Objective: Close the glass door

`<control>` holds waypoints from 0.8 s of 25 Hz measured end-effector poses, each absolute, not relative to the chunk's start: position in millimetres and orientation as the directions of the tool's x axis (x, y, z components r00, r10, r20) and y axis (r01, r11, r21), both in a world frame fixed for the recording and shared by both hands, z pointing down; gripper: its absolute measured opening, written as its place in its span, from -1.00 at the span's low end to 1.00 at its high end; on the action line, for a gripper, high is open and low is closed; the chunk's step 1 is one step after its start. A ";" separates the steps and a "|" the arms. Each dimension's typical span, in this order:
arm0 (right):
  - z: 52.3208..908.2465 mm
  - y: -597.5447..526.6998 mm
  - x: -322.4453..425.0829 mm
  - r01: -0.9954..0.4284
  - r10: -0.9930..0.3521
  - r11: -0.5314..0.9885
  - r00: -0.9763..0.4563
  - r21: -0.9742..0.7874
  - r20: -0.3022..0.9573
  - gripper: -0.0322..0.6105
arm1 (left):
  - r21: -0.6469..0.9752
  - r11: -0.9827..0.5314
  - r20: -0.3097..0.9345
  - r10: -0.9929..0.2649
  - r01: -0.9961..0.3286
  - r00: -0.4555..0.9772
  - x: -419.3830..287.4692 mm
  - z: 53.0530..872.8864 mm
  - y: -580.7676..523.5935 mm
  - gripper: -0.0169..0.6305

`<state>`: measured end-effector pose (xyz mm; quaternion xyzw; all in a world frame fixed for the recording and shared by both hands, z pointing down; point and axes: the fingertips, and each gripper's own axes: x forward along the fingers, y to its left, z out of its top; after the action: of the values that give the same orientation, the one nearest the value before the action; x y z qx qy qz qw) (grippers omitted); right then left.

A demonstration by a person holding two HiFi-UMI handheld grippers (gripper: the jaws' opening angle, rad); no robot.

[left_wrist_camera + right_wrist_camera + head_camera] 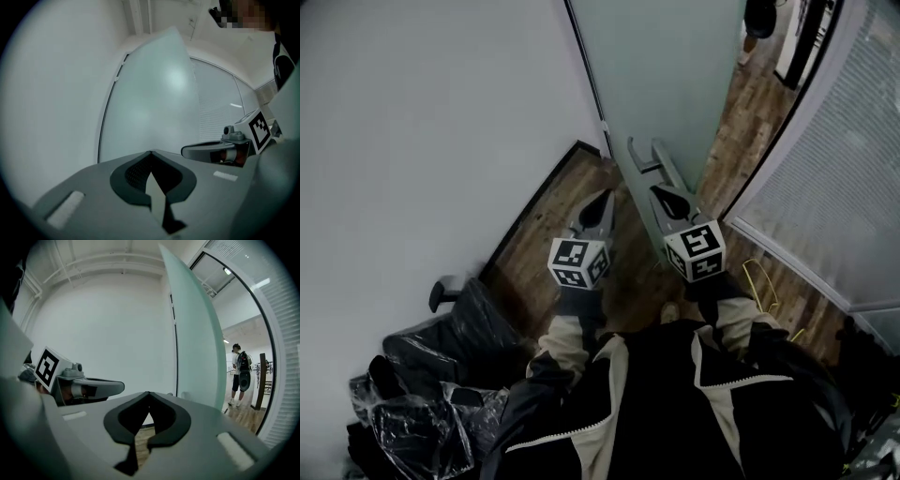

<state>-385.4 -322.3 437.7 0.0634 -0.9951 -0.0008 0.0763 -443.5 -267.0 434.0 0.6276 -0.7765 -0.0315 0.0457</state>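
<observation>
One glass door (675, 66) ajar, long axis upright.

Words and numbers: you can read none in any view.
Left marker cube (578, 262), left of the glass door (675, 84): you see only black and white squares, no letters.
Right marker cube (695, 250), just below the glass door's bottom edge: the same kind of black and white squares, no letters.
</observation>
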 end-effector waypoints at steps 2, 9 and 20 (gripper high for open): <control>440.6 -324.3 -390.7 -0.150 -0.149 0.989 -0.977 0.005 0.156 -0.89 | 0.110 0.167 0.043 -0.986 -0.980 -0.163 -449.4 438.6 -278.5 -0.94; 437.4 -337.9 -395.1 -0.363 -0.363 0.931 -0.917 0.031 0.162 -0.89 | 0.106 -0.075 0.059 -0.995 -0.991 0.082 -459.8 439.6 -309.8 -0.94; 453.6 -344.5 -396.8 -0.579 -0.584 0.811 -0.786 0.089 0.205 -0.89 | 0.085 -0.313 0.072 -0.945 -0.946 0.319 -464.5 446.7 -313.1 -0.94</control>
<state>-396.8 -344.5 453.6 0.3075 -0.9449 -0.0105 0.1117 -464.5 -313.1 446.7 0.8101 -0.5836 0.0042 0.0556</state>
